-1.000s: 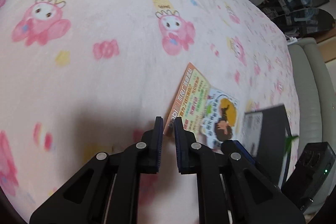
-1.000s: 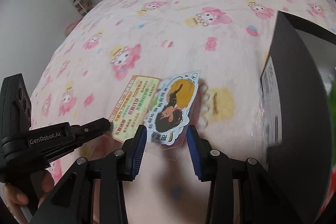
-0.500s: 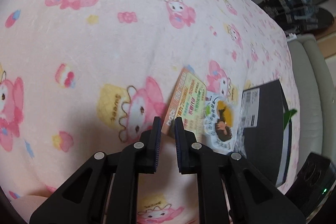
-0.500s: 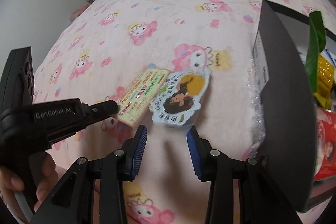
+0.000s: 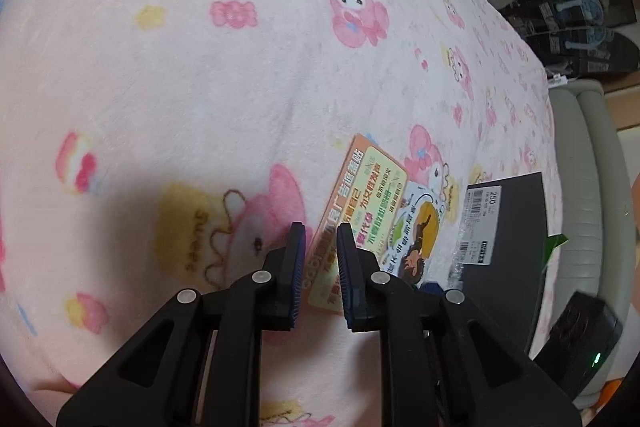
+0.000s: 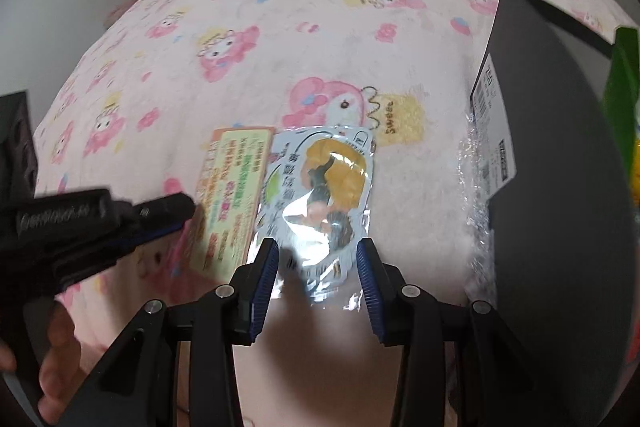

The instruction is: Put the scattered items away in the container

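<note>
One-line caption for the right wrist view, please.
Right gripper open over a shiny packet on the pink blanket, orange card alongside, black box at right.

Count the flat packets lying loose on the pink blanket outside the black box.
2. The orange-and-green card packet lies beside the left gripper; the shiny cartoon packet overlaps its right edge, before the right gripper. Others may lie out of view.

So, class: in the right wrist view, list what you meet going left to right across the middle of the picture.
Left gripper → orange card → shiny sticker packet → crinkled plastic wrap → black box
</note>
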The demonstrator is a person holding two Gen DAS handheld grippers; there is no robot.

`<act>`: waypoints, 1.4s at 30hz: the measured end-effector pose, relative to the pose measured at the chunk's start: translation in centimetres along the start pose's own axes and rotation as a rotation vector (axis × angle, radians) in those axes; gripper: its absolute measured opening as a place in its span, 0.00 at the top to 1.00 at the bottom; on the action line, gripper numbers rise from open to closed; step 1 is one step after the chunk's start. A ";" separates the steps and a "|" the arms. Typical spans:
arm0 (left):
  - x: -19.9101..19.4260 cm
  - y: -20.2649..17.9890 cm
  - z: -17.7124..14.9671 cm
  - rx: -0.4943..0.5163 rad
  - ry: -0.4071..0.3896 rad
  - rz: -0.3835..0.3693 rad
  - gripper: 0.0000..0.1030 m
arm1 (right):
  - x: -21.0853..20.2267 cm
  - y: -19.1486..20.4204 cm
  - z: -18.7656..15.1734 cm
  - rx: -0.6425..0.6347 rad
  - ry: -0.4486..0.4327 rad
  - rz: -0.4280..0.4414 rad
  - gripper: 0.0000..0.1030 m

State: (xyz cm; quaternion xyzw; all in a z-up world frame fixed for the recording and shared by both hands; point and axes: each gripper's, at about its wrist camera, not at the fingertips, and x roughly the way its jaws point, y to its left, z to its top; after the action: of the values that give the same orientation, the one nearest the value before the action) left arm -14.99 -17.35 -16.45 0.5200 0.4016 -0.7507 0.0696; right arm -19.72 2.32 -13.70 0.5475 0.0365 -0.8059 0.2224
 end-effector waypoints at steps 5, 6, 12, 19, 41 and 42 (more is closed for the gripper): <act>0.9 -1.1 -0.3 0.056 0.024 0.037 0.78 | 0.1 0.2 0.2 0.008 0.001 0.030 0.65; 0.8 -1.1 -0.4 0.058 0.026 0.032 0.78 | 0.0 0.4 0.1 0.003 0.003 0.042 0.65; 0.2 -1.1 -0.9 0.052 0.041 0.006 0.78 | -0.9 2.3 -1.7 -0.040 0.035 0.103 0.65; -1.4 -0.3 -1.8 0.019 0.021 0.002 0.78 | -2.5 2.4 -1.9 -0.063 -0.013 0.008 0.65; -2.4 1.3 -0.5 -0.061 -0.064 0.048 0.76 | -1.0 2.0 -2.3 -0.023 0.067 0.151 0.46; -2.6 1.6 -0.5 -0.073 -0.072 0.057 0.76 | -1.3 2.4 -2.6 -0.036 0.088 0.181 0.46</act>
State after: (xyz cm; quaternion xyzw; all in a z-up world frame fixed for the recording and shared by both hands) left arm -12.65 -18.88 -15.21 0.5010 0.4108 -0.7516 0.1243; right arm -16.08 1.34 -13.17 0.5794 0.0113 -0.7568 0.3023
